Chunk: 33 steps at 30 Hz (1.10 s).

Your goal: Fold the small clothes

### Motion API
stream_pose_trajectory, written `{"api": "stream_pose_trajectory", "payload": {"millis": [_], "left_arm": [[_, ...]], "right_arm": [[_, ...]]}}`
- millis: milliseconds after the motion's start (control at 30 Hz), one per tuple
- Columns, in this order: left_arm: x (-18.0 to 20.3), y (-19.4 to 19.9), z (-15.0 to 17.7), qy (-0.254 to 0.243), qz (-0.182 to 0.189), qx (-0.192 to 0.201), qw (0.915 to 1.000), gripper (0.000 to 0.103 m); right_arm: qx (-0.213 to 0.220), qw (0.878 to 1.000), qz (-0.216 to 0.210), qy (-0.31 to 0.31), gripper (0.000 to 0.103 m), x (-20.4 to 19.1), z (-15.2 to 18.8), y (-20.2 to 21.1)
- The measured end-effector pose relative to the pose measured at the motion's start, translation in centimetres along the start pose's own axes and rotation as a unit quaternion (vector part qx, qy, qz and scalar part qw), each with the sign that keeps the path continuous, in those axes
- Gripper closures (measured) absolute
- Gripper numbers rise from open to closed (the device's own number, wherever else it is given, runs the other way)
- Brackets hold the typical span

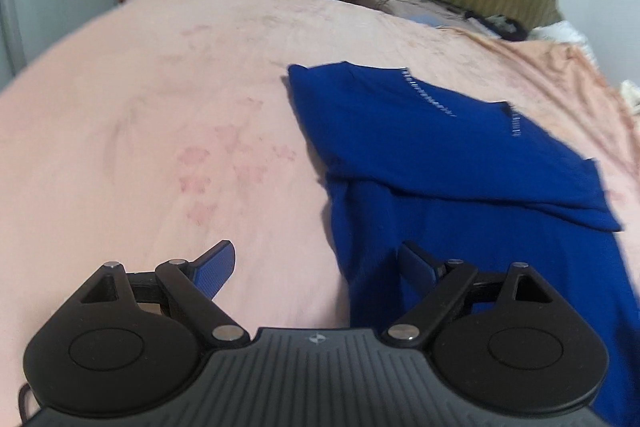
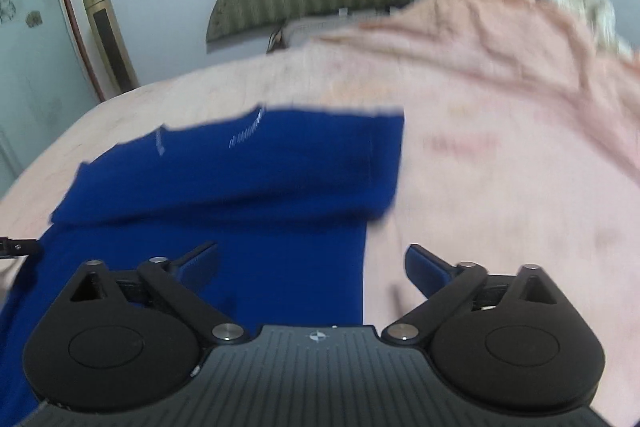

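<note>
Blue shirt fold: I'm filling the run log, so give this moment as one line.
shirt: blue, partly folded, on pink blanket | left gripper: open, empty, at shirt's edge | right gripper: open, empty, at opposite edge

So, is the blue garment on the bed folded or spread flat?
Partly folded. The blue garment has its upper part turned over the lower part, with a doubled edge across it, on the pink bedcover.
</note>
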<state>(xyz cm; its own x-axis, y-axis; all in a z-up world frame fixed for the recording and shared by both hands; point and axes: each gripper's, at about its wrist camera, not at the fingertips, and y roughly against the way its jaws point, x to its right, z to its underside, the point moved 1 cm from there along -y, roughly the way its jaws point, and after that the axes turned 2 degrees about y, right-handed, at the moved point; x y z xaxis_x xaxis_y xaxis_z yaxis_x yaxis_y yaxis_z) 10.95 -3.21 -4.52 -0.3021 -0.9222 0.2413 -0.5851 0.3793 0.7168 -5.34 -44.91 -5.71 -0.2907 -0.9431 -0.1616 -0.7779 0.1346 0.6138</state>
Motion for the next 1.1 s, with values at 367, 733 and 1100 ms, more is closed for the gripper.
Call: {"api": "stream_pose_trajectory", "payload": {"millis": [367, 733, 1100], "left_arm": [[2.2, -2.4, 0.5, -0.021, 0.059, -0.020, 0.9978, 0.096], [4.4, -3.2, -2.3, -0.047, 0.005, 0.046, 0.9978, 0.097], [5.6, -4.7, -3.9, -0.085, -0.037, 0.061, 0.9938, 0.096]], "right_arm": [[-0.041, 0.995, -0.070, -0.063, 0.063, 0.7, 4.2, 1.2], [0.018, 1.000, 0.001, -0.009, 0.098, 0.1, 0.2, -0.7], [0.069, 0.995, 0.071, 0.021, 0.102, 0.9, -3.8, -3.5]]}}
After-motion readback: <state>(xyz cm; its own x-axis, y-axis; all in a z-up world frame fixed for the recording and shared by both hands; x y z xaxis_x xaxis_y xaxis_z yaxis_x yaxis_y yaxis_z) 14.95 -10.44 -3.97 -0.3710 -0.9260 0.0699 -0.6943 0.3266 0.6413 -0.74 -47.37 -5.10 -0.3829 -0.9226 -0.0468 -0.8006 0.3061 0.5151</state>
